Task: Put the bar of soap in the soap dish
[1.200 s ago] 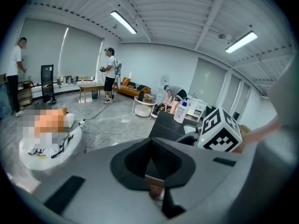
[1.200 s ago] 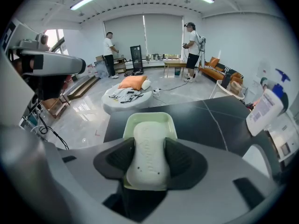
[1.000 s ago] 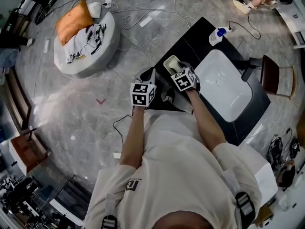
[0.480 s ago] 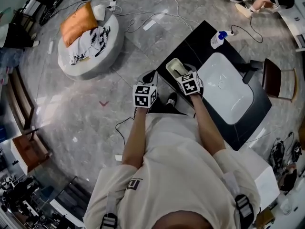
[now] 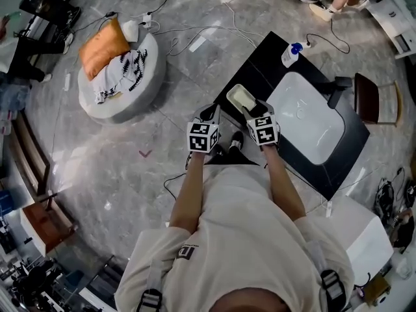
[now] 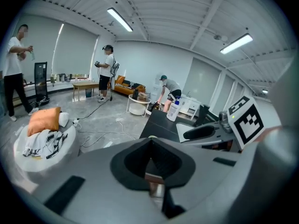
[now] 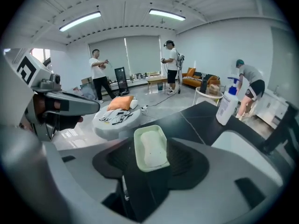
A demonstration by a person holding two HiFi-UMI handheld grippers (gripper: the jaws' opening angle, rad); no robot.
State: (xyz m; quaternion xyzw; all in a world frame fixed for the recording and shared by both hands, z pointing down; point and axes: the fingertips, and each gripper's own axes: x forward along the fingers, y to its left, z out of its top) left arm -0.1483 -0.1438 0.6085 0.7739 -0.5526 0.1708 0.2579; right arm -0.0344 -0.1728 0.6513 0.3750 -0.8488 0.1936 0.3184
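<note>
A pale green soap dish [image 5: 231,91] stands near the left corner of the black counter [image 5: 260,64], with the white bar of soap [image 5: 242,99] lying in it. My right gripper [image 5: 255,111] hovers just short of the dish, open, with nothing between its pads. The right gripper view looks down past the spread jaws of the right gripper [image 7: 152,161] at the dish [image 7: 138,148] and the soap [image 7: 152,148] inside it. My left gripper [image 5: 211,114] hangs off the counter's left edge. In its own view the left gripper [image 6: 150,143] is shut and holds nothing.
A white sink basin [image 5: 305,116] with a black faucet [image 5: 338,90] is set in the counter right of the dish. A white pump bottle [image 5: 290,54] stands at the far end. A round pouf [image 5: 117,64], cables [image 5: 195,18] and several people are on the floor beyond.
My right gripper has lifted and drawn back from the dish, and the soap stays in the dish. The left gripper has kept its place.
</note>
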